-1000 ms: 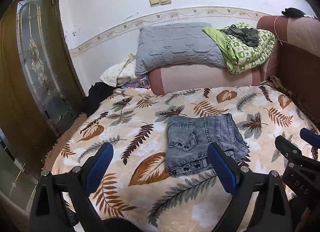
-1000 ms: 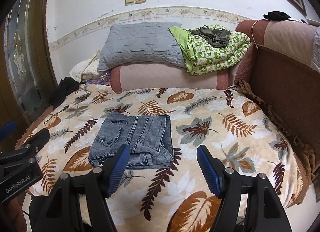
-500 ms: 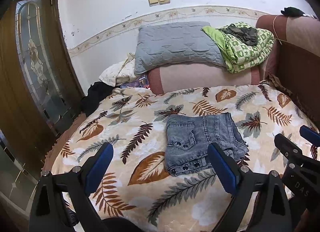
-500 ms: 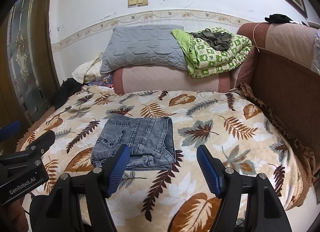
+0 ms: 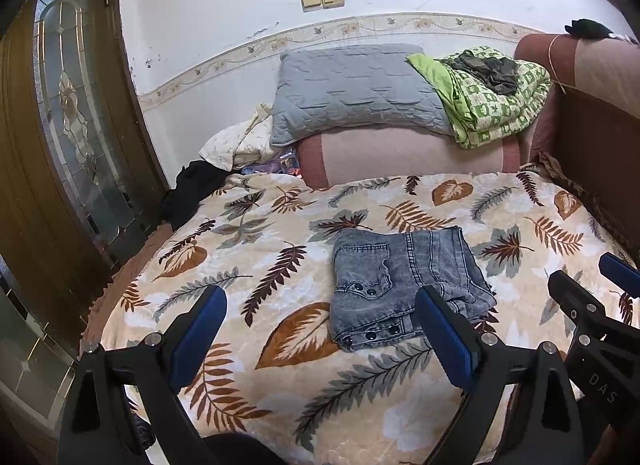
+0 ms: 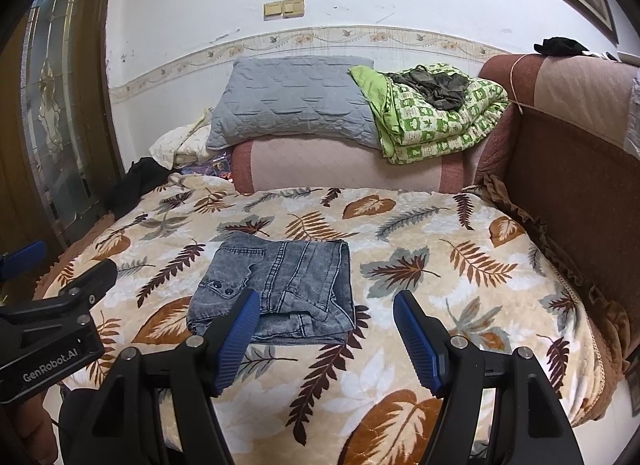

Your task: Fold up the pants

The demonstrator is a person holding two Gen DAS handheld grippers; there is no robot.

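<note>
Two tools hover above the near edge of a bed, both spread wide and pinching nothing: the left tool [image 5: 320,329] and the right tool [image 6: 326,329]. Folded grey denim pants [image 6: 280,289] lie in a compact rectangle on the leaf-patterned blanket [image 6: 420,265], near its middle, apart from both tools. Behind, a grey pillow [image 6: 296,101] and a green quilt [image 6: 436,121] rest on a pink bolster [image 6: 340,169].
</note>
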